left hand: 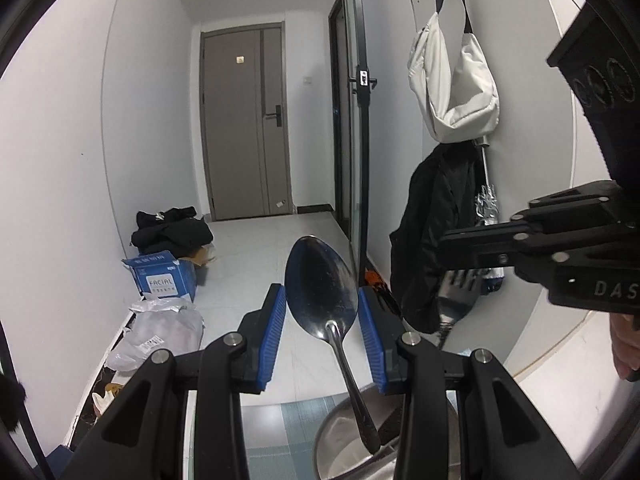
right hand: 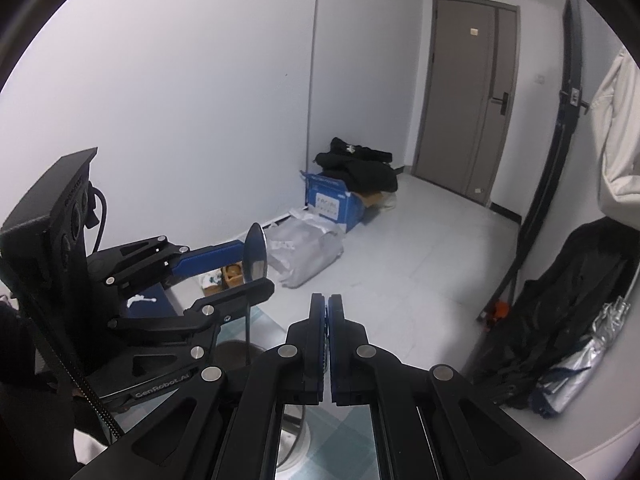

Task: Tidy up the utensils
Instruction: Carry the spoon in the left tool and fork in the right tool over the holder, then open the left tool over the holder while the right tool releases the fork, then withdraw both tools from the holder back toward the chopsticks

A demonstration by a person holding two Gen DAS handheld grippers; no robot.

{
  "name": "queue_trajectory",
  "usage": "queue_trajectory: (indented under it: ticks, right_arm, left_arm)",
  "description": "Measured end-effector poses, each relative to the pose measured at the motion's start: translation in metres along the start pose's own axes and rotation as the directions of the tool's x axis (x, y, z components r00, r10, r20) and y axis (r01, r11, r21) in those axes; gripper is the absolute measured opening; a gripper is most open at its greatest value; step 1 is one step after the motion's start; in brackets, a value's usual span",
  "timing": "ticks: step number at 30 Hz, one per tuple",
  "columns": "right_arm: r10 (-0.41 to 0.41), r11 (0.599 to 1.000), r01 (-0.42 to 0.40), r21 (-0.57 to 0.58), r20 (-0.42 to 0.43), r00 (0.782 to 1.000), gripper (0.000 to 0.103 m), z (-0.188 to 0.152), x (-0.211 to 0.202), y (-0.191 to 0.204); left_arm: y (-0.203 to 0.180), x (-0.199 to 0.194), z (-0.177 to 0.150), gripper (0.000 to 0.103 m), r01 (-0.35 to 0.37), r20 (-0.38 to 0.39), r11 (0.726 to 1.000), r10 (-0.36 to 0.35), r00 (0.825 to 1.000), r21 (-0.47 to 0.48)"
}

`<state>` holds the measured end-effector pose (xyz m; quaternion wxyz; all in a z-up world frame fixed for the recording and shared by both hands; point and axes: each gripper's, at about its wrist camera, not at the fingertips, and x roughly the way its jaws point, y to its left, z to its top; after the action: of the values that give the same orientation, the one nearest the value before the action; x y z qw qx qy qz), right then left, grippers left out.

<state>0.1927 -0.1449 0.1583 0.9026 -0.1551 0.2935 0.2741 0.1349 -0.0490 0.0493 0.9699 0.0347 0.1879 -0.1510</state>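
One spoon (left hand: pixel 322 292) upright, bowl up, handle down

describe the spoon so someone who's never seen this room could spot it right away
Start at the grey door at the far end of the hall, then drop to the left gripper in the foreground. The spoon stands between its blue pads, bowl up, handle slanting down toward a metal bowl. It is the only shiny, oval-headed utensil there.

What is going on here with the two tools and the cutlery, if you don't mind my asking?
A person is sorting utensils with a handheld tool in each hand. The left tool grips a steel spoon by its bowl, handle hanging down over a metal bowl. The right tool is shut; from the left camera, a fork shows beneath it.
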Motion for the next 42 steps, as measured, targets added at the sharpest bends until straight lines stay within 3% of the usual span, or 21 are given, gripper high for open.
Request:
queue_trajectory:
  ticks: [10, 17, 21, 25, 28, 31, 35, 37, 42]
  right_arm:
    - [0.088, 0.993, -0.089, 0.080, 0.006, 0.996, 0.005, 0.000, 0.006, -0.001]
    - [0.066, 0.970, -0.071, 0.232, 0.030, 0.997, 0.008, -0.014, -0.016, -0.015]
    - [0.038, 0.960, -0.055, 0.275, 0.066, 0.997, 0.022, -0.022, -0.039, -0.011]
    - [0.016, 0.951, -0.053, 0.303, 0.123, 0.992, 0.041, -0.027, -0.061, 0.002]
    - [-0.002, 0.946, -0.048, 0.322, 0.151, 0.989, 0.051, -0.032, -0.072, 0.012]
    - [-0.012, 0.939, -0.051, 0.339, 0.180, 0.984, 0.060, -0.042, -0.084, 0.025]
    - [-0.037, 0.934, -0.037, 0.355, 0.201, 0.979, 0.068, -0.058, -0.095, 0.040]
    - [-0.060, 0.932, -0.018, 0.363, 0.202, 0.978, 0.079, -0.067, -0.097, 0.049]
    - [-0.082, 0.929, 0.002, 0.370, 0.199, 0.977, 0.085, -0.091, -0.102, 0.068]
  left_arm:
    - [0.008, -0.001, 0.002, 0.033, 0.092, -0.091, 0.995, -0.096, 0.991, -0.048]
    - [0.026, -0.016, 0.006, 0.035, 0.035, -0.129, 0.988, -0.055, 0.990, -0.154]
    - [0.032, -0.035, 0.009, 0.062, -0.030, -0.127, 0.979, 0.005, 0.992, -0.200]
    - [0.031, -0.057, 0.011, 0.065, -0.096, -0.131, 0.968, 0.067, 0.989, -0.231]
    - [0.029, -0.070, 0.010, 0.081, -0.140, -0.134, 0.954, 0.107, 0.985, -0.266]
    - [0.026, -0.082, 0.009, 0.083, -0.156, -0.127, 0.947, 0.125, 0.984, -0.279]
    - [0.018, -0.096, 0.001, 0.095, -0.192, -0.148, 0.943, 0.156, 0.977, -0.272]
    - [0.017, -0.103, -0.007, 0.095, -0.200, -0.150, 0.938, 0.163, 0.975, -0.282]
    - [0.018, -0.110, -0.026, 0.101, -0.235, -0.170, 0.922, 0.190, 0.967, -0.309]
